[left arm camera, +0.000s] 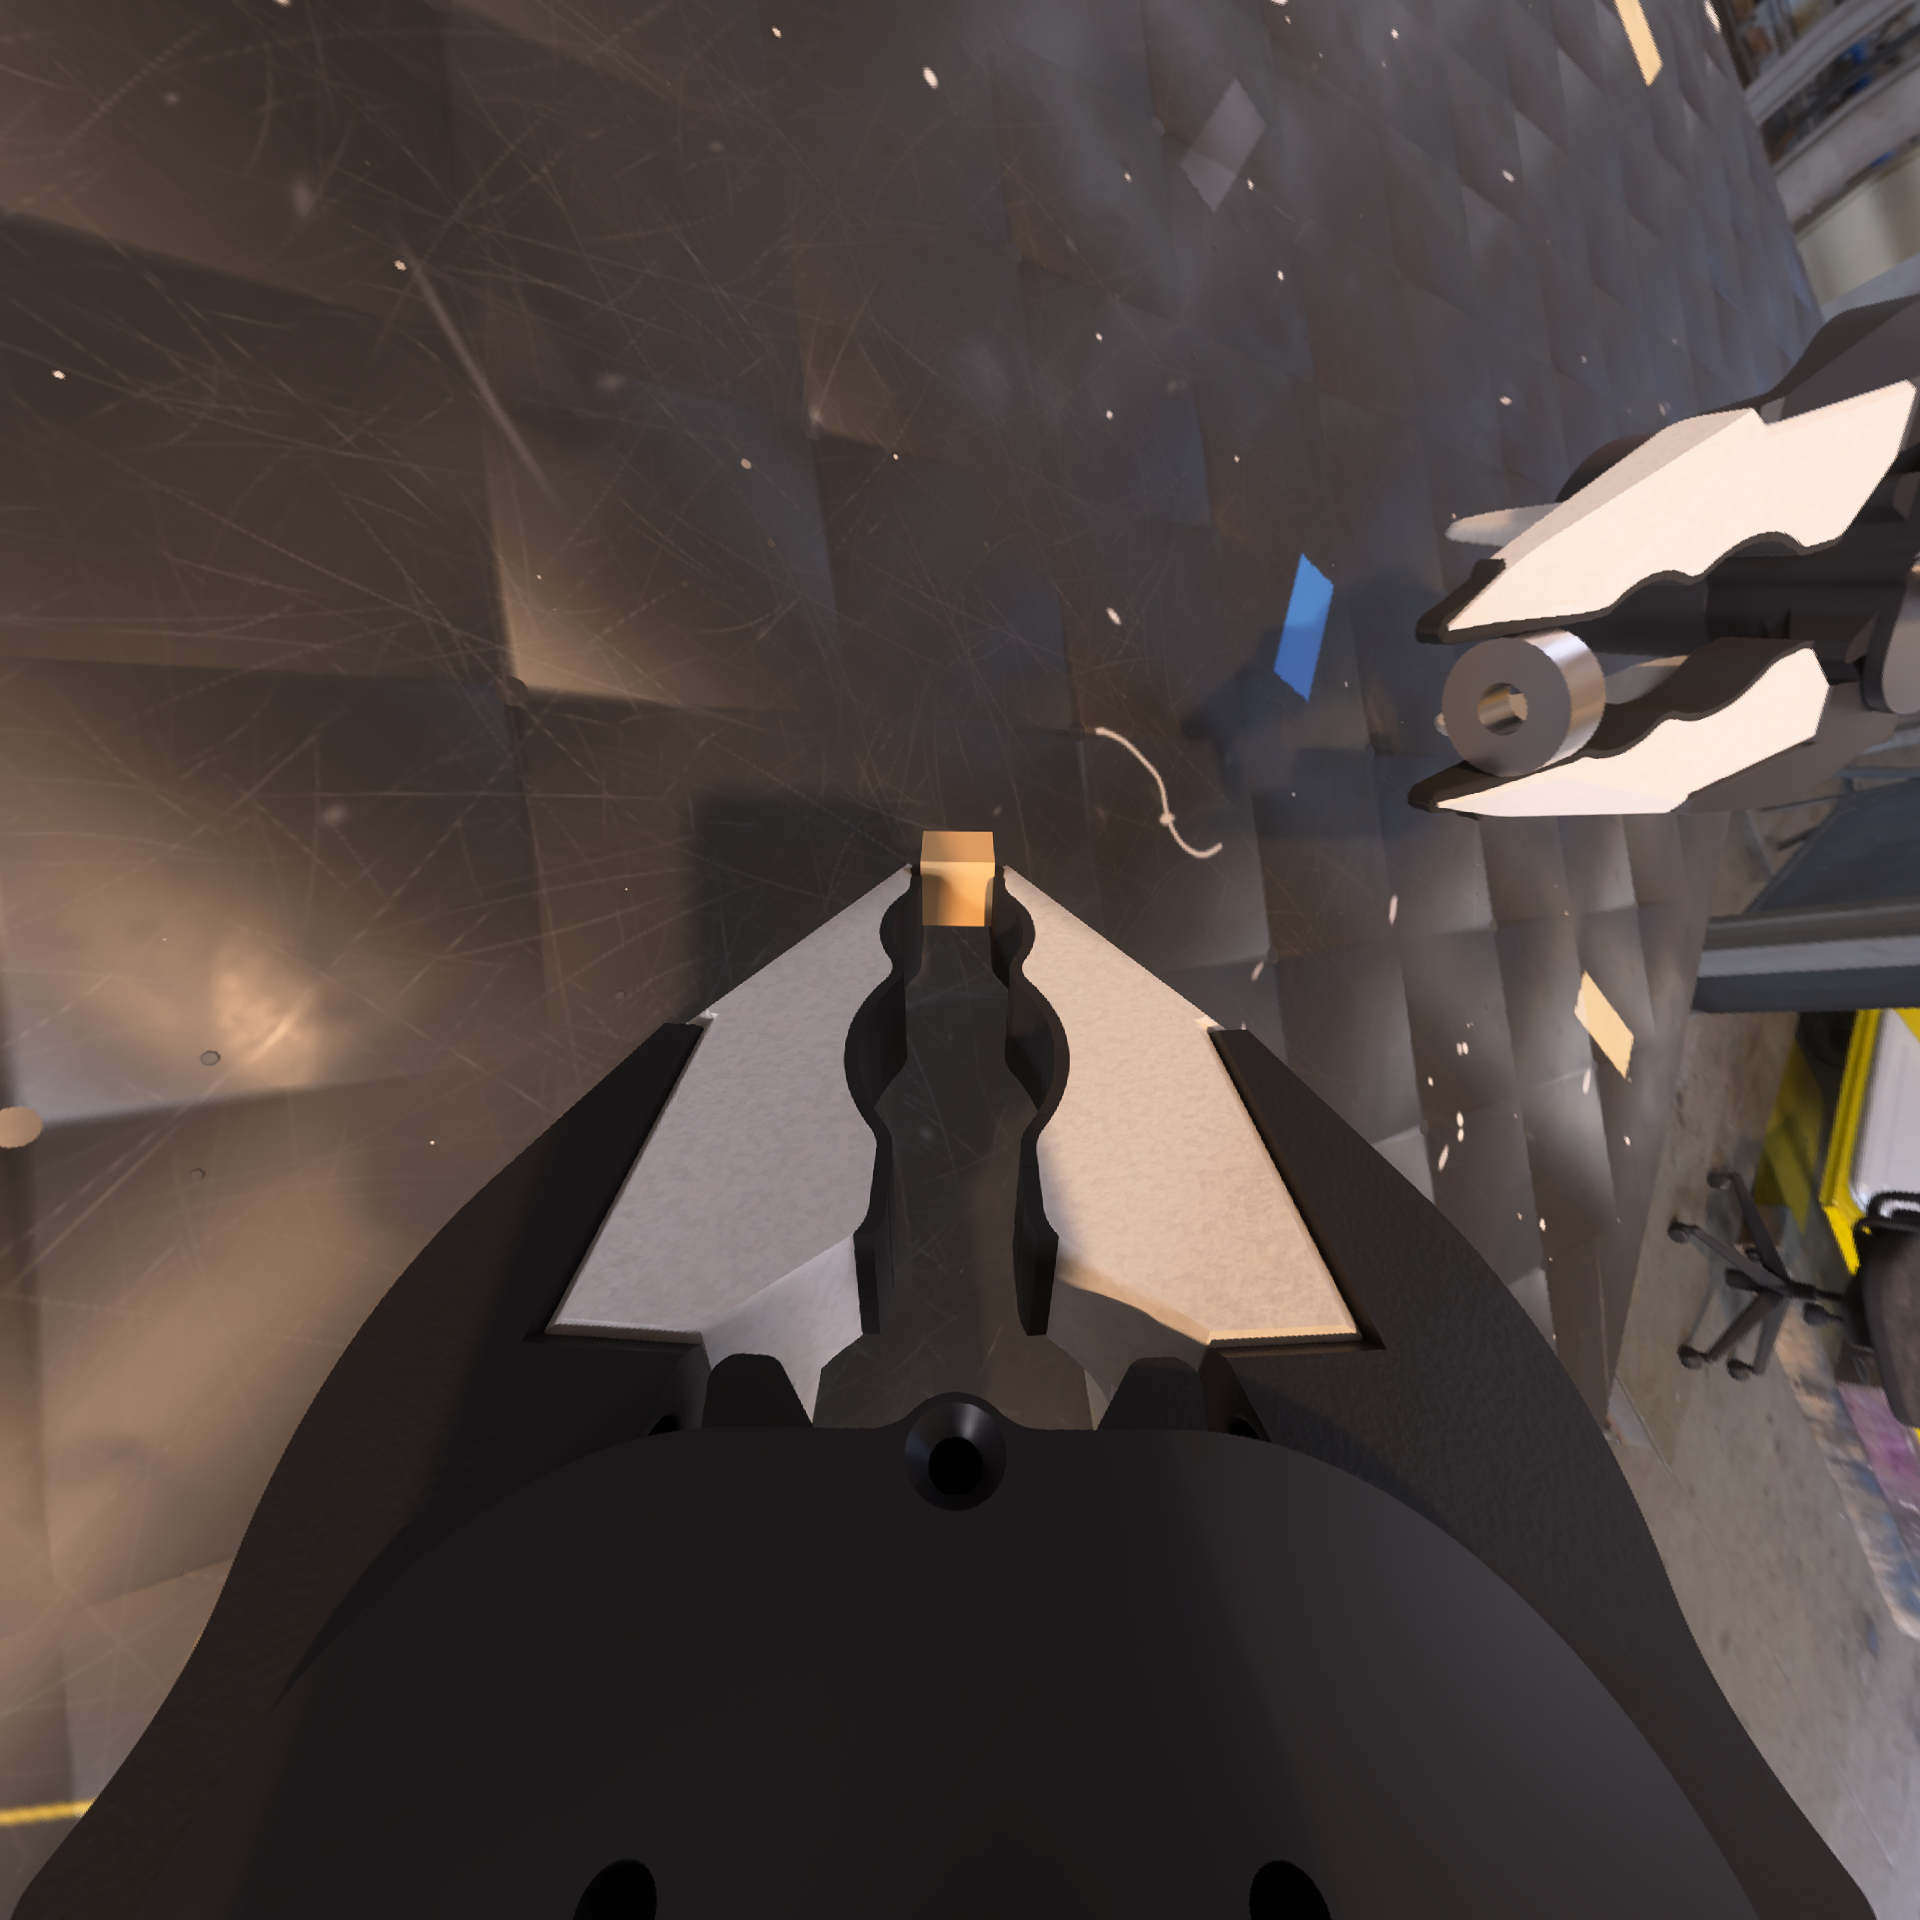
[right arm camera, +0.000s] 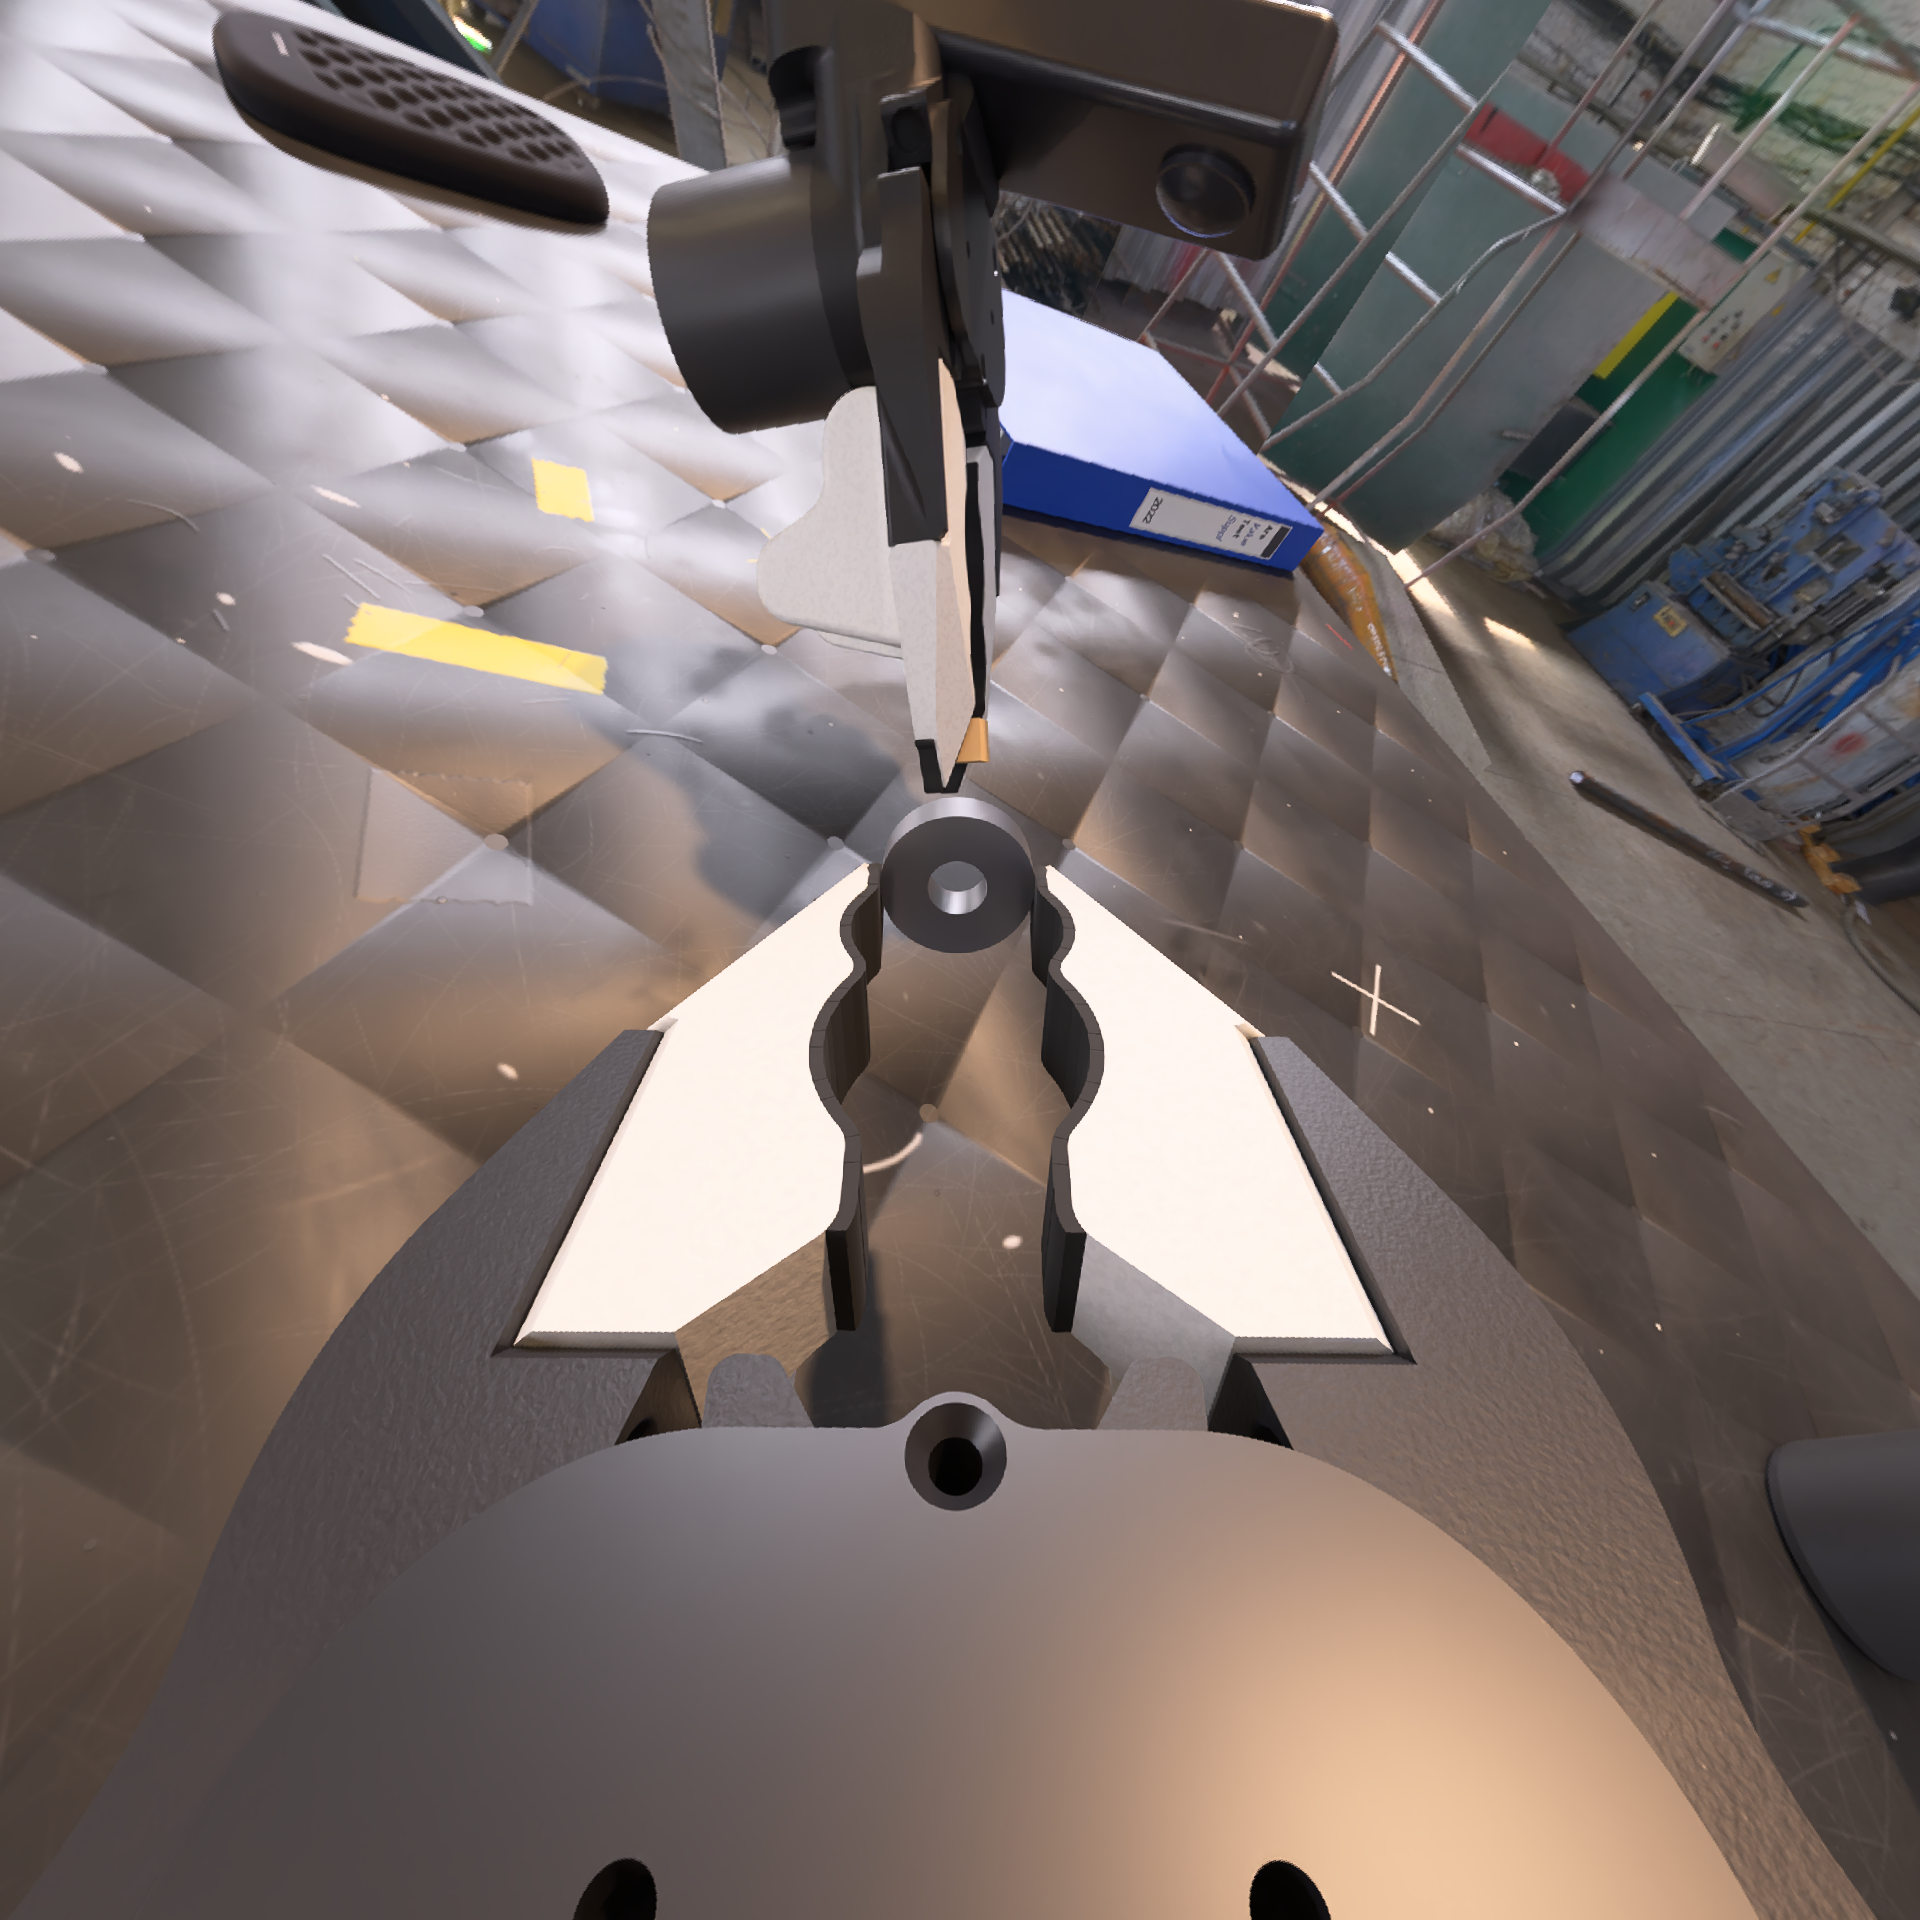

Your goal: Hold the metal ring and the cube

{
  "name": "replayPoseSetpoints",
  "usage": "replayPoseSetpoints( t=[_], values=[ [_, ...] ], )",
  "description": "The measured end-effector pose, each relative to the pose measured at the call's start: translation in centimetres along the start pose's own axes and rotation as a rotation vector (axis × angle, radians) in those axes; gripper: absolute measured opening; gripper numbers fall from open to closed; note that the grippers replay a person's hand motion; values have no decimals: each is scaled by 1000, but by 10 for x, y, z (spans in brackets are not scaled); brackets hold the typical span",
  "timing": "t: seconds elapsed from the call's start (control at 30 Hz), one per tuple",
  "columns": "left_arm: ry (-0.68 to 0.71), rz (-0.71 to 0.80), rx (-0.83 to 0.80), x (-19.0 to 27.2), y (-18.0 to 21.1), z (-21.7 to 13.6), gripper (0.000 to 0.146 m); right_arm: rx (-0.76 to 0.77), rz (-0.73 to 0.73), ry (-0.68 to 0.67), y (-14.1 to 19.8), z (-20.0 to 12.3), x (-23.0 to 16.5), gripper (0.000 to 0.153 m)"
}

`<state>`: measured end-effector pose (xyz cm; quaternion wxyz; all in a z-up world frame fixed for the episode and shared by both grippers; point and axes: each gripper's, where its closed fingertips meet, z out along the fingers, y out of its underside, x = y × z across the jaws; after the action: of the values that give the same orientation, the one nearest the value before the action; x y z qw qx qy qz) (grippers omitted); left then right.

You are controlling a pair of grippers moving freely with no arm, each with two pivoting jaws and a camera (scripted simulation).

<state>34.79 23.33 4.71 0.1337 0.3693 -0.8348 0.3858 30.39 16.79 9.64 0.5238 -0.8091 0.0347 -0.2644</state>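
In the left wrist view my left gripper is shut on a small tan cube held at its fingertips above the scratched metal table. In the right wrist view my right gripper is shut on a thick metal ring, its hole facing the camera. The right gripper and the ring also show at the right of the left wrist view. The left gripper hangs down just beyond the ring in the right wrist view, the cube at its tip. Both objects are off the table.
A blue binder lies on the table beyond the grippers. A dark perforated oval object lies at the far left. Yellow tape strips mark the table. The table edge runs along the right, with machinery and floor beyond.
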Motion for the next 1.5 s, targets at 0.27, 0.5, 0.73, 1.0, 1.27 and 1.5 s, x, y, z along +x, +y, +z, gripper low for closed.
replayPoseSetpoints(
  t=[0.27, 0.5, 0.73, 1.0, 1.27, 1.5],
  values=[
    [77, -17, -37, -10, 2, 1, 11, -68, 68, -20, 0, 14, 8, 28],
    [158, -56, -30, -13, 3, 3, 11, -69, 44, -57, -8, 24, 11, 28],
    [189, -75, -20, -13, 3, 2, 11, -81, -75, -101, -13, 28, 6, 28],
    [206, -104, -11, -14, 2, 3, 11, -95, -82, -110, -13, 28, 3, 28],
    [197, -105, 0, -14, 1, 3, 11, -176, -148, -144, -9, 25, -4, 28],
    [187, -100, 1, -15, 1, 3, 11, -199, -155, -103, -11, 28, -2, 28]
  ],
)
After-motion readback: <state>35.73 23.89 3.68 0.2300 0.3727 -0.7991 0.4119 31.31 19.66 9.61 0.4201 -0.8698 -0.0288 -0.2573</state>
